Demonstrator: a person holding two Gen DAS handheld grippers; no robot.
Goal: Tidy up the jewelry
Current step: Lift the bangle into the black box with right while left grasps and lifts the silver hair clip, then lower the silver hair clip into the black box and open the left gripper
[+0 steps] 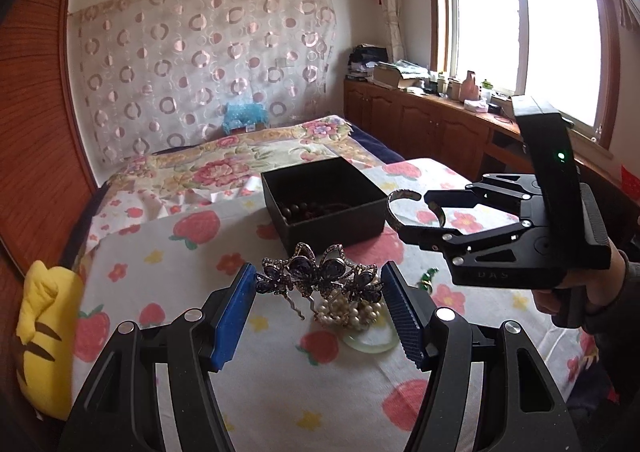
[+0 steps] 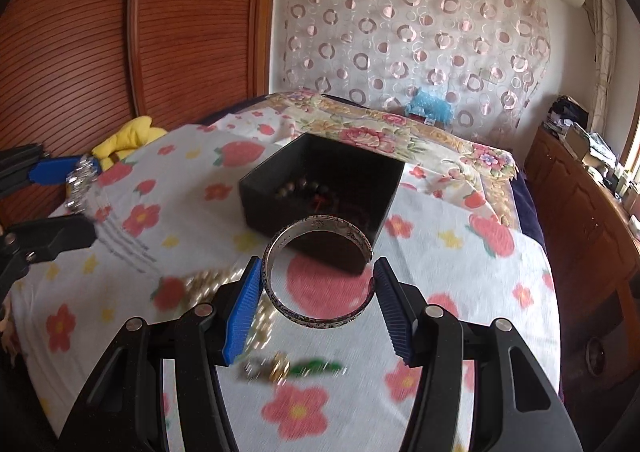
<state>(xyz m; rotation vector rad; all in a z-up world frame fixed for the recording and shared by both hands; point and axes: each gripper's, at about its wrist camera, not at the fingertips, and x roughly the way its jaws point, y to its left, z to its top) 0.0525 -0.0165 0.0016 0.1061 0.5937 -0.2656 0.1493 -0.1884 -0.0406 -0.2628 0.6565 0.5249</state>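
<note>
At far left of the bedspread, a yellow plush toy (image 1: pixel 44 336) lies against the wooden wardrobe, off task. Left gripper (image 1: pixel 320 312): blue pads clamped on a dark jewelled butterfly hair comb (image 1: pixel 316 276), held clear above the strawberry-print sheet (image 1: pixel 160 252). Contact on the right pad is partly hidden, so the grip is judged from the lift.

Below the comb, a coil of cream pearl beads (image 1: pixel 352 314) rests on a pale green jade bangle (image 1: pixel 370 344); both are unsorted. A small green and gold piece (image 1: pixel 427 279) lies just beside them, too blurred in the right wrist view to identify.

Centre: the open black square cardboard box (image 1: pixel 340 220) sits on the sheet and already contains dark brown wooden beads (image 1: pixel 298 210).

Right gripper (image 2: pixel 318 292): jaws closed onto an engraved silver open cuff bracelet (image 2: pixel 320 272), carried in the air just short of the box's near corner, not yet over the opening.

Progress estimate: early to middle. One item boxed, two in transit, at least three left on the sheet. Next, presumably, the cuff goes over the rim and gets released.
</note>
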